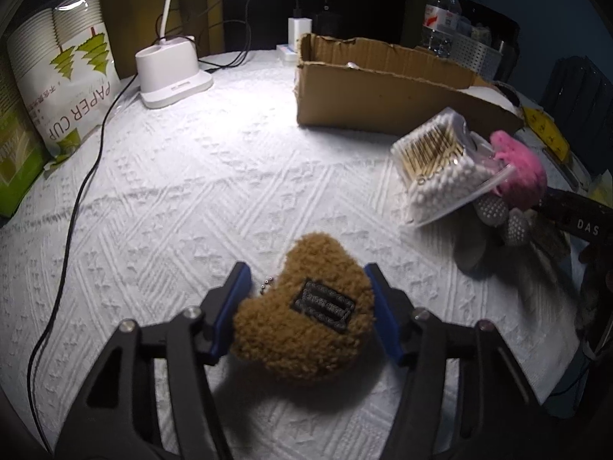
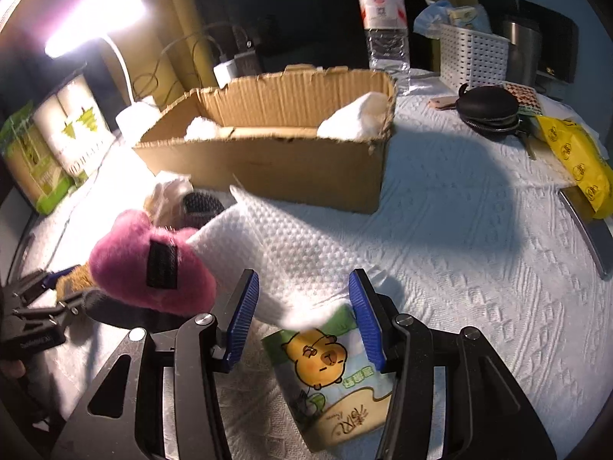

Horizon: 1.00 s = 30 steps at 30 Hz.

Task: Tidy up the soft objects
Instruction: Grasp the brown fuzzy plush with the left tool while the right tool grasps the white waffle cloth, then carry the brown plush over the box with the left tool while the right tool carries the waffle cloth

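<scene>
My left gripper [image 1: 306, 303] is shut on a brown fuzzy heart-shaped plush [image 1: 306, 318] with a dark patch, just above the white cloth. A pink plush [image 1: 521, 168] lies at the right beside a clear box of cotton swabs [image 1: 436, 161] and dotted gloves [image 1: 494, 211]. In the right wrist view the pink plush [image 2: 153, 268] sits left of my right gripper [image 2: 302, 306], which is open over a white tissue sheet [image 2: 283, 249] and a cartoon tissue pack [image 2: 333, 375]. The cardboard box [image 2: 276, 157] holds white soft items.
A white lamp base [image 1: 172, 76], black cables [image 1: 84, 188] and a paper-cup bag [image 1: 65, 73] stand at the back left. A water bottle [image 2: 383, 19], white basket [image 2: 471, 53], black pouch [image 2: 490, 107] and yellow packet [image 2: 578, 165] sit at the right.
</scene>
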Each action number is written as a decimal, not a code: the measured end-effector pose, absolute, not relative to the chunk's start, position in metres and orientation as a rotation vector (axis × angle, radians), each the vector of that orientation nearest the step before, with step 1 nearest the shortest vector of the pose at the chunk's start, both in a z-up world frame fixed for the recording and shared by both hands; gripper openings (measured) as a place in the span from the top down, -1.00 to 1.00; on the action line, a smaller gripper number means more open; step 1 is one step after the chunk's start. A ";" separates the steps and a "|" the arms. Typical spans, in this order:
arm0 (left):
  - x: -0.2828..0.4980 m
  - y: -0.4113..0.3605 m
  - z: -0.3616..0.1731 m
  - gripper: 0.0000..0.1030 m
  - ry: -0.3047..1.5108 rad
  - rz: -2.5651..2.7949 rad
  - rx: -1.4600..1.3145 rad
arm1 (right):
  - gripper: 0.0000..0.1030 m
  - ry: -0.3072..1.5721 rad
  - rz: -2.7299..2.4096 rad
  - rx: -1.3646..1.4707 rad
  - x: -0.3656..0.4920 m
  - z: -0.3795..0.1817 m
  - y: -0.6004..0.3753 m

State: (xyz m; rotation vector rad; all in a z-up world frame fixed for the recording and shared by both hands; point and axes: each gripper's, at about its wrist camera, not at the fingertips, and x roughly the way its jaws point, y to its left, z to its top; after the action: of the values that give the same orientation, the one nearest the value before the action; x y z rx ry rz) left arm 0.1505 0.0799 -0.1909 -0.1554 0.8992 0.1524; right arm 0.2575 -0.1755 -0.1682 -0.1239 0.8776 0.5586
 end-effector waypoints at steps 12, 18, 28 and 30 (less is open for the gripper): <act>0.146 0.062 -0.164 0.02 0.836 0.089 -0.127 | 0.94 0.798 0.582 -0.137 0.243 -0.150 -0.182; 0.145 0.059 -0.151 0.02 0.798 0.079 -0.112 | 0.89 0.780 0.590 -0.154 0.250 -0.140 -0.183; 0.148 0.067 -0.134 0.02 0.741 0.104 -0.124 | -0.19 0.872 0.575 -0.194 0.274 -0.169 -0.166; 0.150 0.068 -0.131 0.02 0.734 0.106 -0.123 | -0.19 0.877 0.578 -0.195 0.277 -0.170 -0.164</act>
State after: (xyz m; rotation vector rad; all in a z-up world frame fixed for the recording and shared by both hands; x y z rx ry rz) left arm 0.1499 0.0680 -0.1312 -0.1234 0.7344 0.1062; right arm 0.2774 -0.1643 -0.1700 -0.1951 0.8765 0.5777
